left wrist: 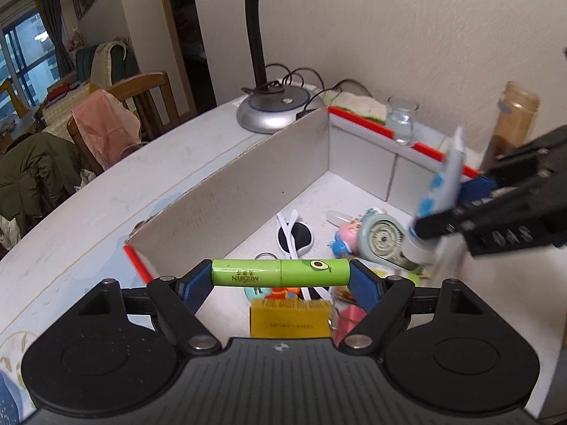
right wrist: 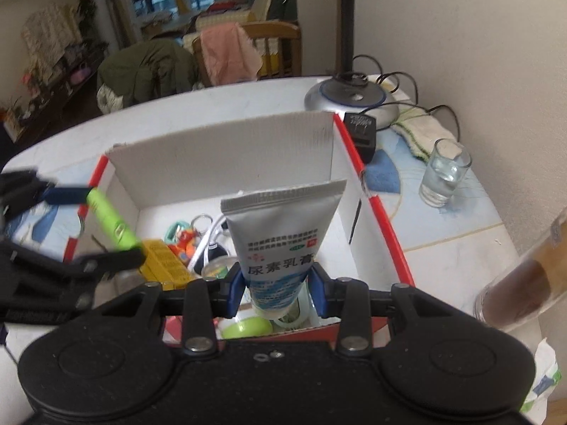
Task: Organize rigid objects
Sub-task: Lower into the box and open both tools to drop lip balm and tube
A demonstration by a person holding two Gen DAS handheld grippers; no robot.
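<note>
My left gripper (left wrist: 281, 277) is shut end to end on a green tube with an avocado print (left wrist: 280, 273), held crosswise over the near end of an open cardboard box (left wrist: 248, 163). The same green tube (right wrist: 111, 220) shows at the left of the right wrist view. My right gripper (right wrist: 277, 285) is shut on a grey and blue cream tube (right wrist: 280, 237), which stands upright over the box (right wrist: 219, 148). That cream tube (left wrist: 443, 184) appears blurred at the right of the left wrist view. Inside the box lie white sunglasses (left wrist: 295, 235), a yellow packet (left wrist: 290, 322), a tape dispenser (left wrist: 381, 239) and small toys.
On the white table stand a silver lamp base (left wrist: 273, 106) with cables, a small glass (left wrist: 402, 120), a tall amber jar (left wrist: 514, 120) and a black power adapter (right wrist: 361, 134). A cloth (right wrist: 421, 131) lies by the wall. Chairs with clothes stand beyond the table's far edge.
</note>
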